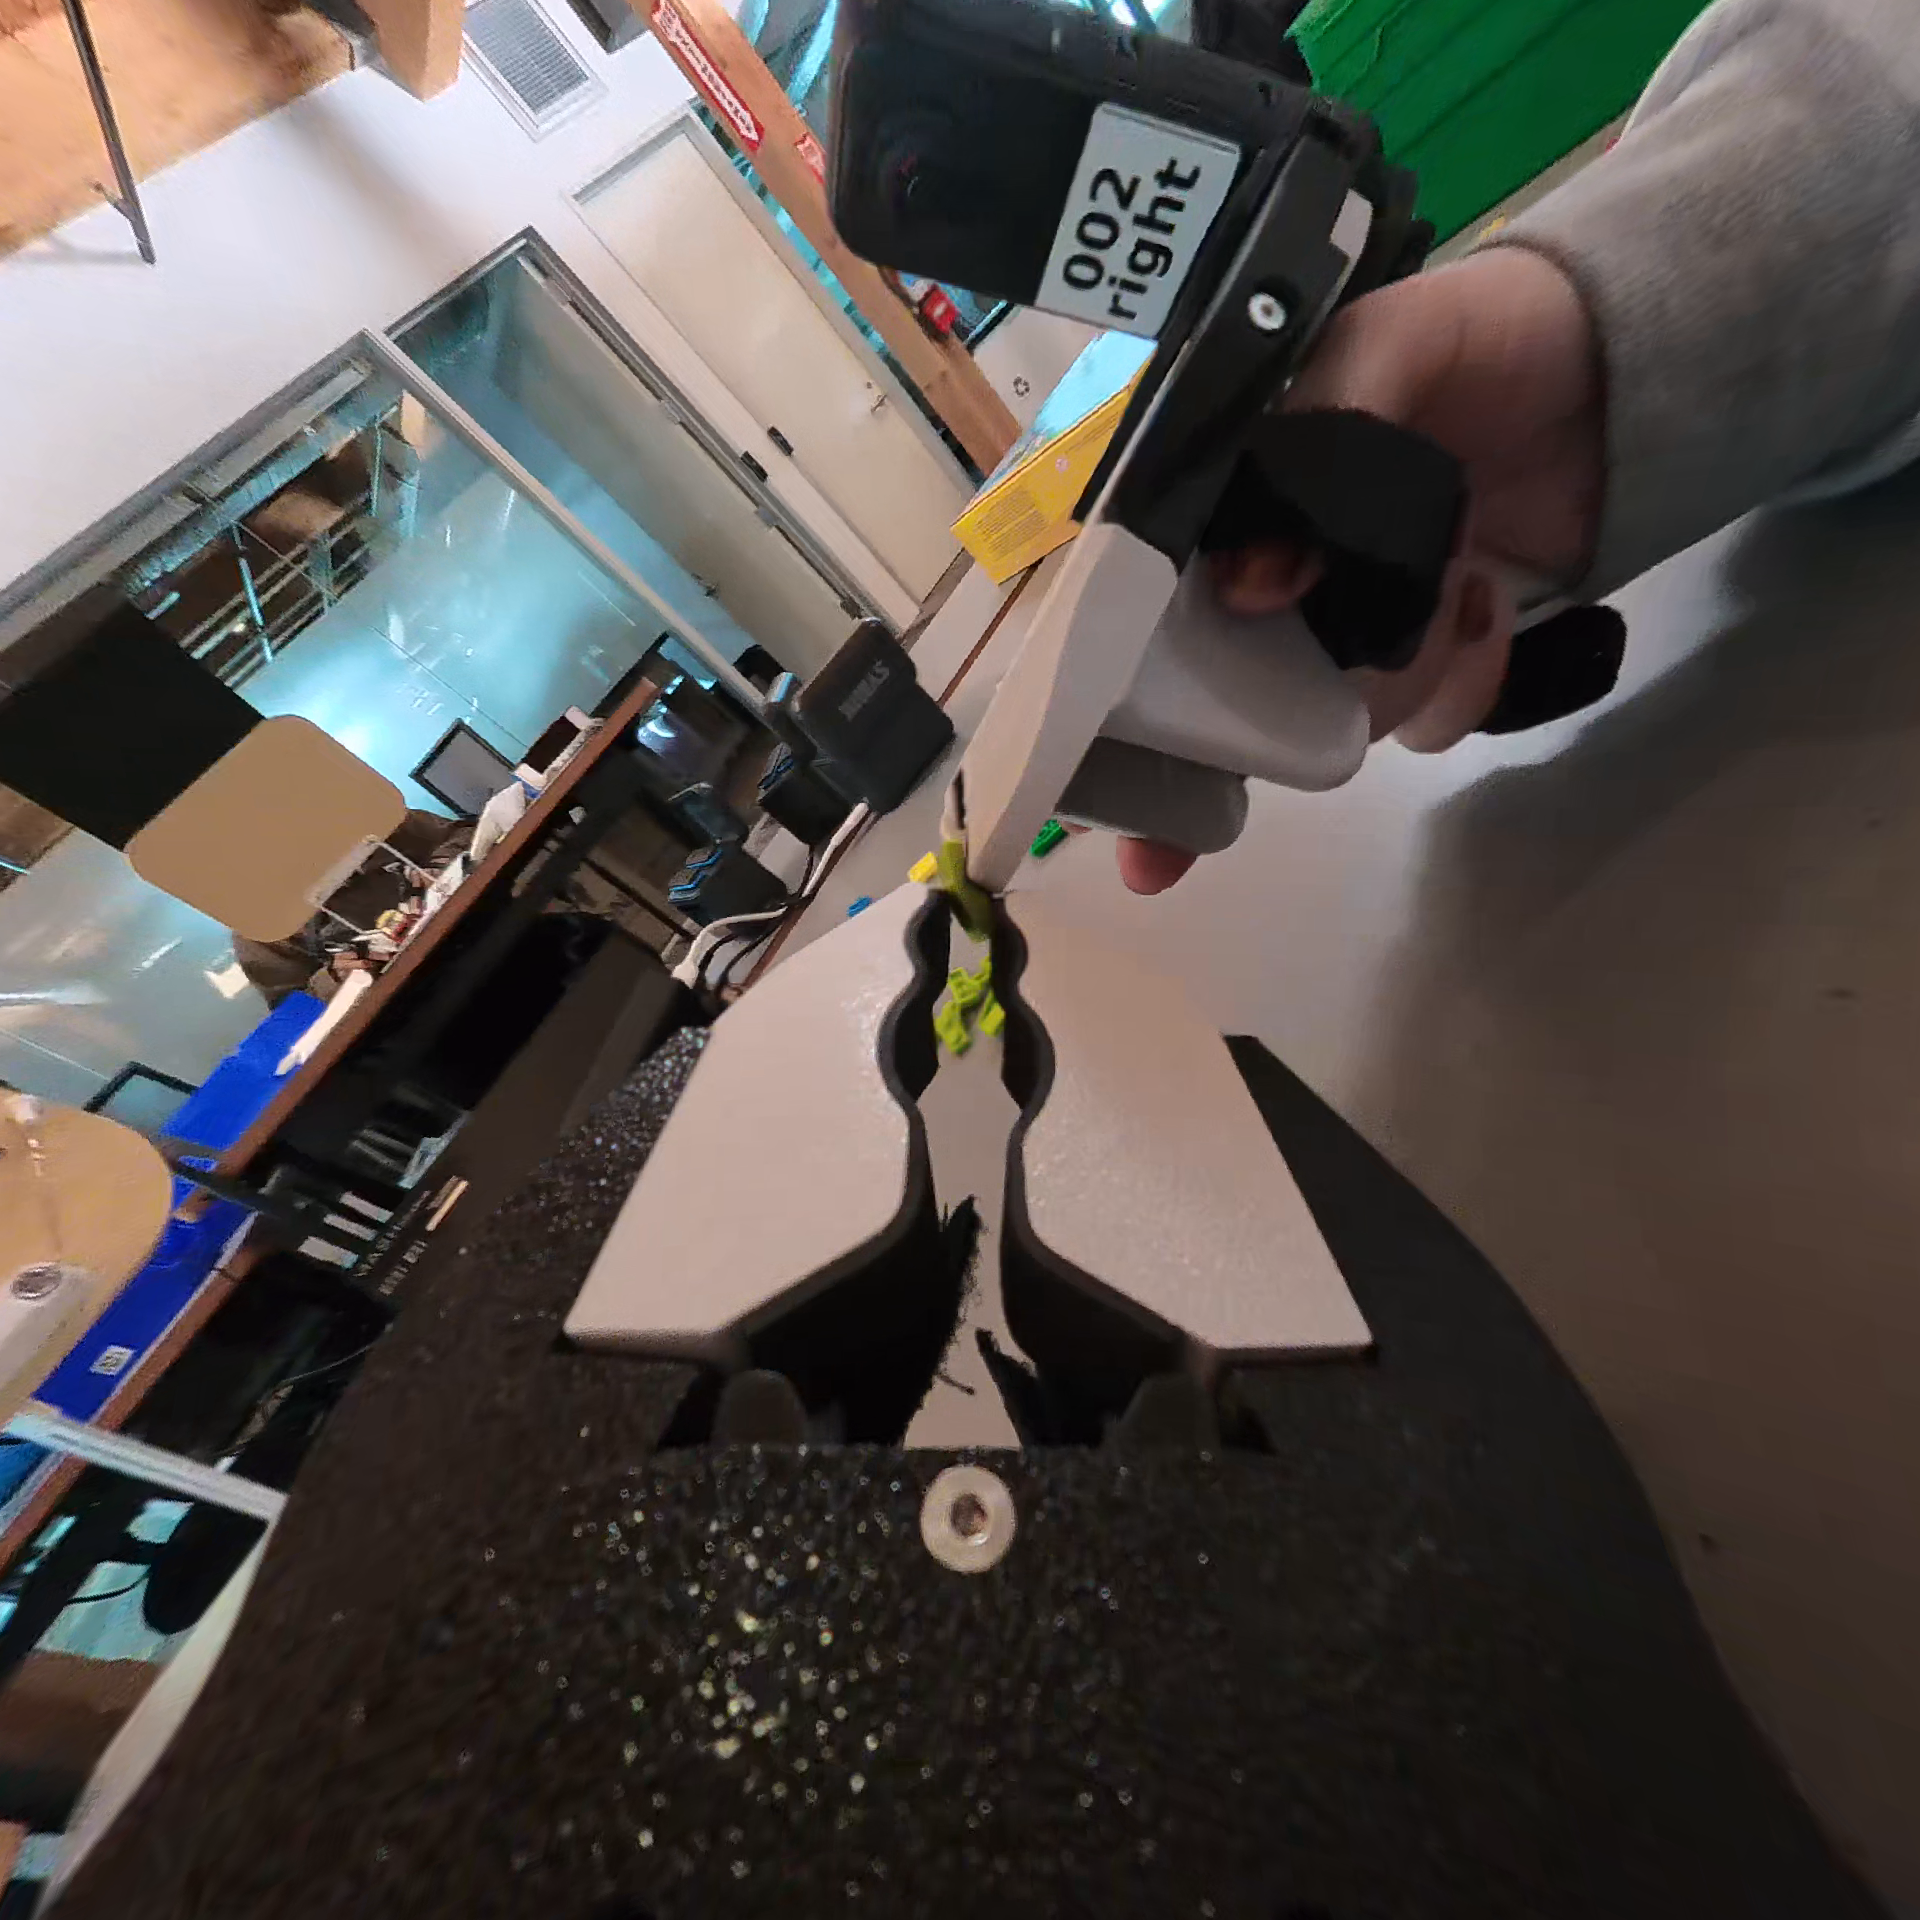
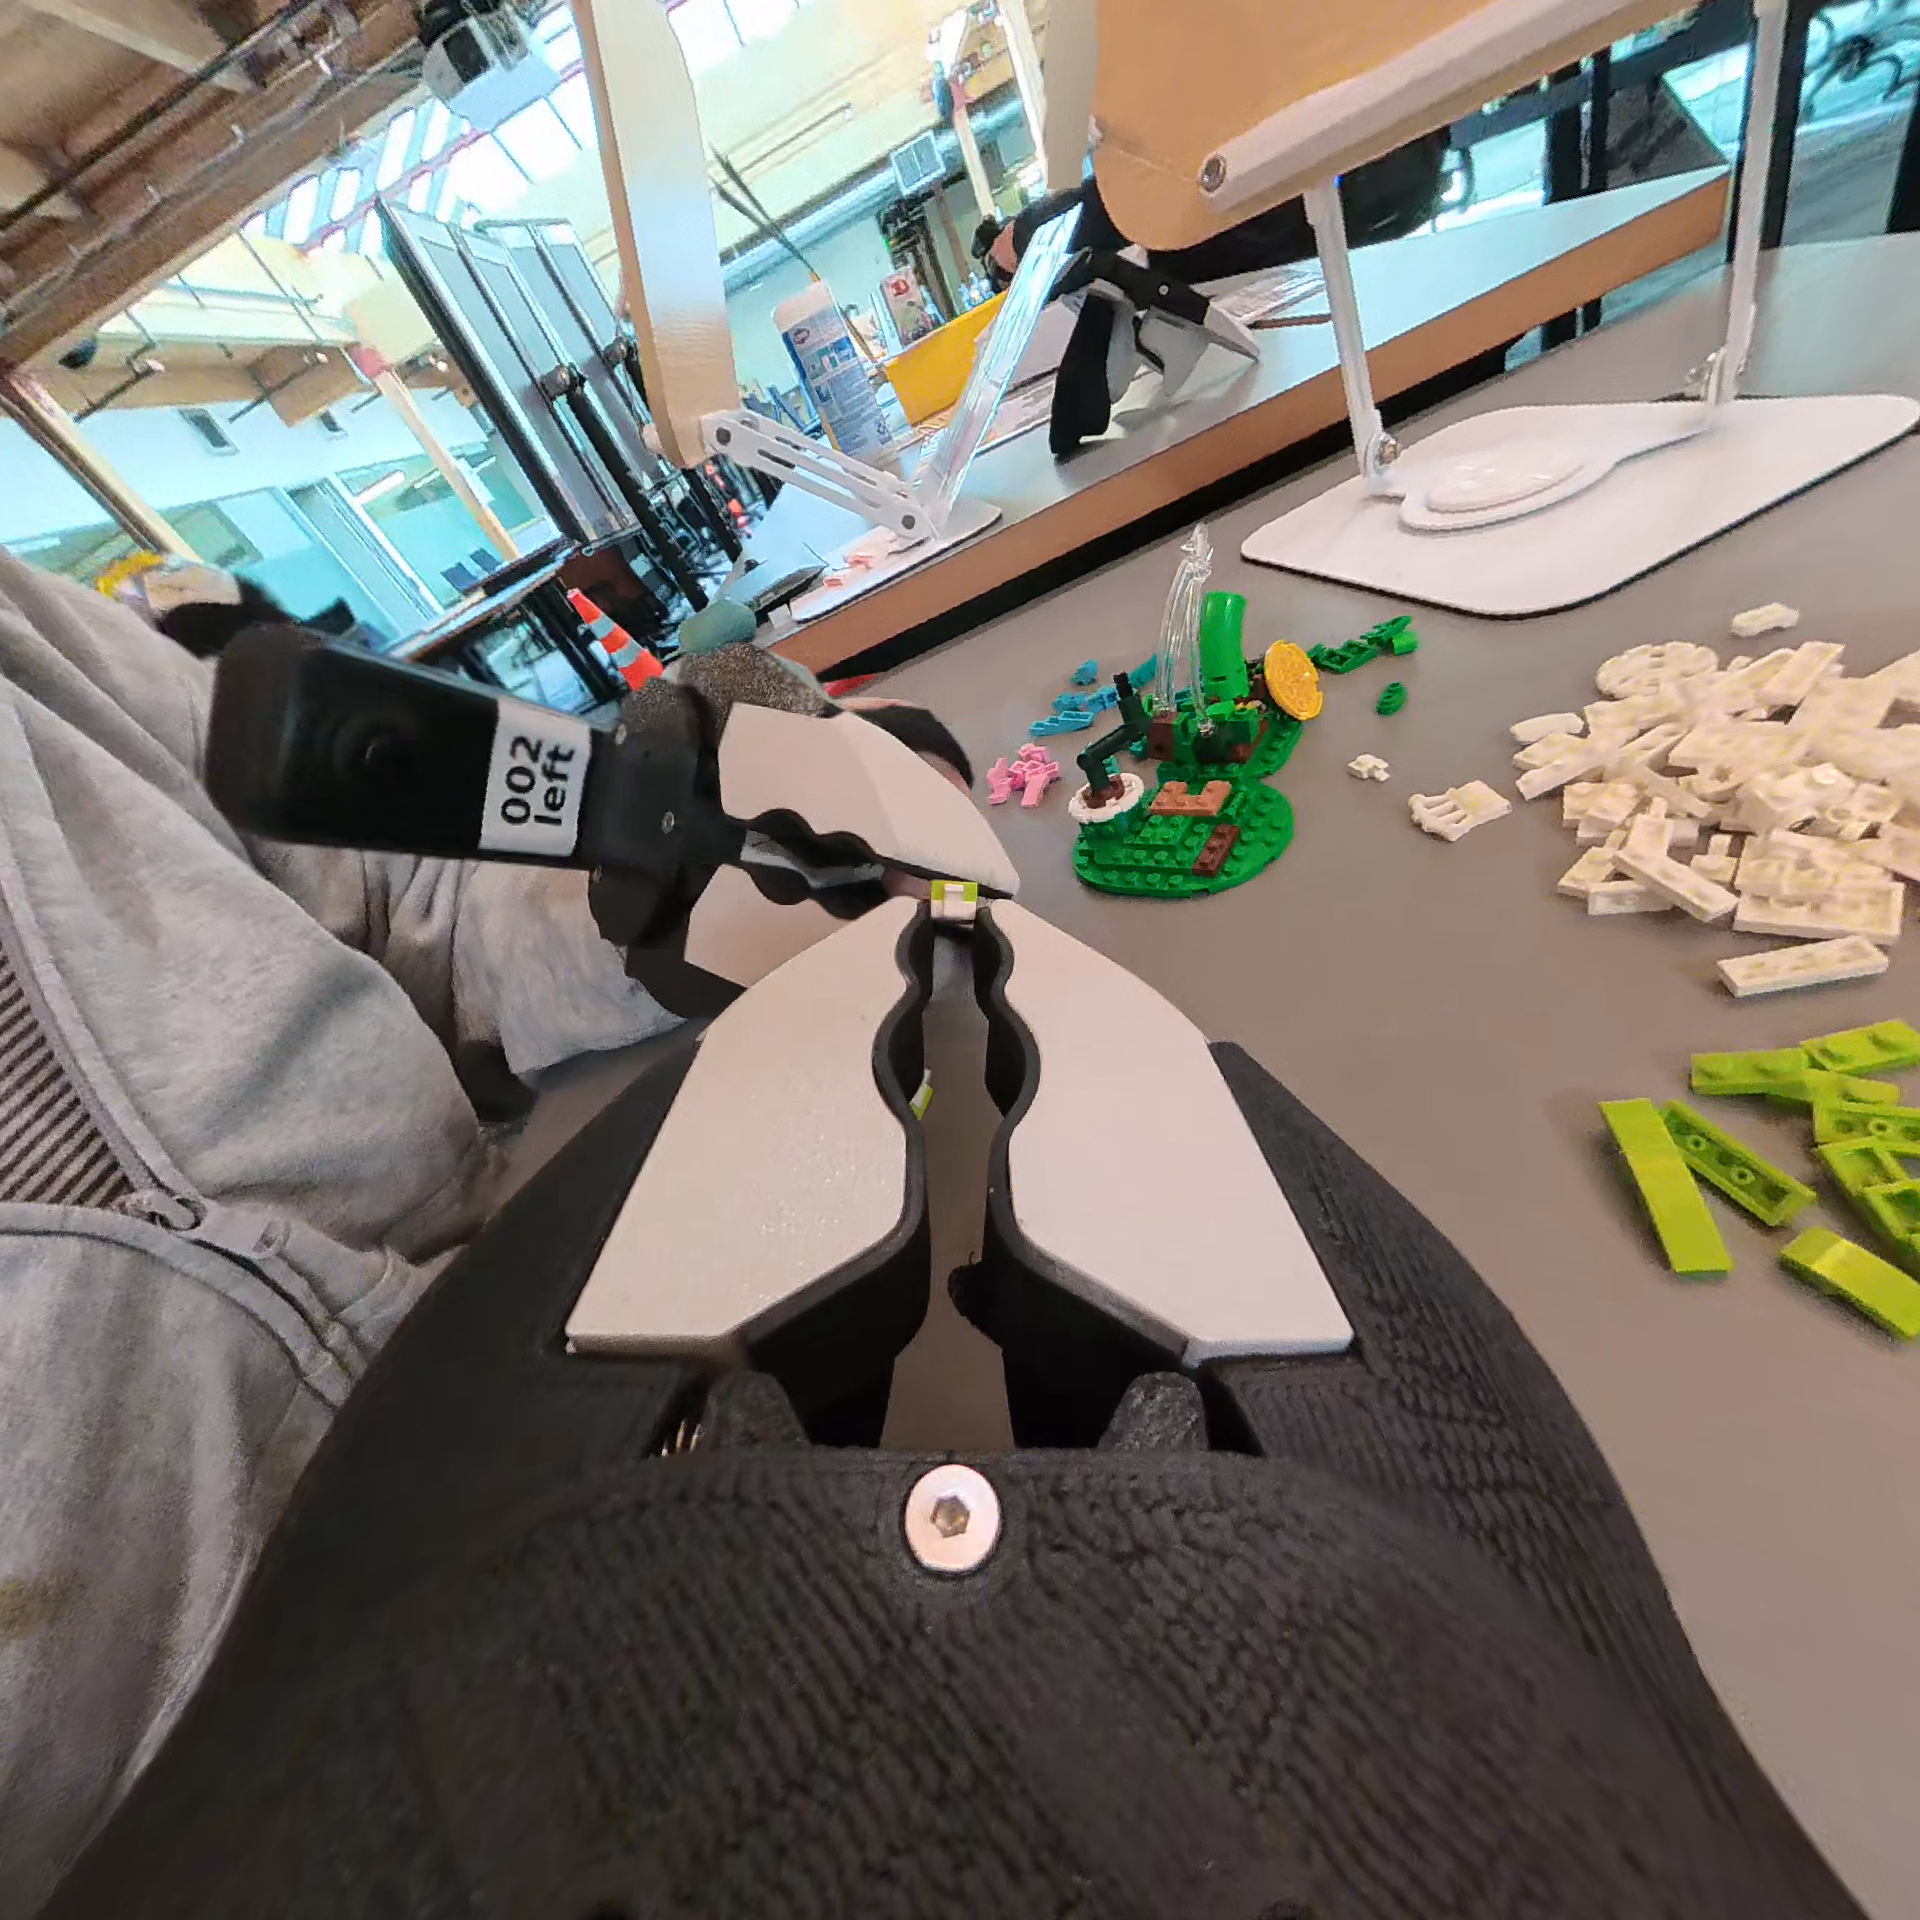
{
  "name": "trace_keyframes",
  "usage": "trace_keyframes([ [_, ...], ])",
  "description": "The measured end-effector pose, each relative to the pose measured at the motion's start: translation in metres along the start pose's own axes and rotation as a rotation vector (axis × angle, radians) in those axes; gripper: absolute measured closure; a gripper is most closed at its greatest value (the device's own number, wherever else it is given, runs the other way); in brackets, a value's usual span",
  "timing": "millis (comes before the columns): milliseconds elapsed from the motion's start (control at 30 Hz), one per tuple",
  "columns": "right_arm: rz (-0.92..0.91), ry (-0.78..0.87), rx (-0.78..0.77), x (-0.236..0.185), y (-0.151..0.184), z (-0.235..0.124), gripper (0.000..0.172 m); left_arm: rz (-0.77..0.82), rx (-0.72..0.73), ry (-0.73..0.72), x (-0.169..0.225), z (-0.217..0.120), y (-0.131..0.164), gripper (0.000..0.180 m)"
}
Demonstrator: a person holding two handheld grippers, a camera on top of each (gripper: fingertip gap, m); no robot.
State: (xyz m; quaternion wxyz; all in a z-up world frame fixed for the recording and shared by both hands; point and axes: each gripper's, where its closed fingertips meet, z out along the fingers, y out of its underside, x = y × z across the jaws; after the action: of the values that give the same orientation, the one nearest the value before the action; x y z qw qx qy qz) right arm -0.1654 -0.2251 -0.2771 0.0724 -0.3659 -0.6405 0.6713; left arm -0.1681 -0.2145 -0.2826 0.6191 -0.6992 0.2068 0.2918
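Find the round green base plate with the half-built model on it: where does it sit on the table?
In the right wrist view the green base plate lies on the grey table, beyond the tongs' tips, left of the white brick pile, with pink pieces at its left.

I see a white printed label [image 1: 1138,223] on each gripper's camera, and lettering on a black box [image 1: 868,707] at ten o'clock.

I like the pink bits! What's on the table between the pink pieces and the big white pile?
In the right wrist view, the round green brick model sits between the pink pieces and the white pile; a few small white bits lie there too.
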Motion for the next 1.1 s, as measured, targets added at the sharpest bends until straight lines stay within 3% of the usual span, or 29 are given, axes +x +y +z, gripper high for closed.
trace_keyframes([
  [133, -0.005, 0.011, -0.025, 0.002, 0.004, 0.001, 0.166, -0.033, -0.052, 0.075, 0.005, 0.0, 0.005, 0.176],
  [400, -0.304, 0.084, -0.307, 0.001, 0.032, -0.009, 0.168, -0.021, -0.131, 0.248, 0.03, 0.0, 0.011, 0.178],
  [633, -0.391, 0.175, -0.34, 0.01, 0.036, -0.008, 0.168, -0.103, -0.175, 0.269, 0.031, 0.001, 0.018, 0.178],
  [800, -0.106, 0.137, -0.253, 0.012, 0.033, -0.002, 0.153, -0.053, -0.161, 0.112, 0.011, 0.003, 0.017, 0.178],
  [900, 0.087, 0.029, -0.128, 0.002, 0.022, 0.005, 0.156, -0.053, -0.142, 0.054, 0.001, 0.001, 0.013, 0.178],
  [1100, 0.205, -0.002, 0.037, 0.007, 0.0, -0.001, 0.164, -0.039, -0.123, 0.022, -0.006, -0.001, 0.012, 0.178],
])
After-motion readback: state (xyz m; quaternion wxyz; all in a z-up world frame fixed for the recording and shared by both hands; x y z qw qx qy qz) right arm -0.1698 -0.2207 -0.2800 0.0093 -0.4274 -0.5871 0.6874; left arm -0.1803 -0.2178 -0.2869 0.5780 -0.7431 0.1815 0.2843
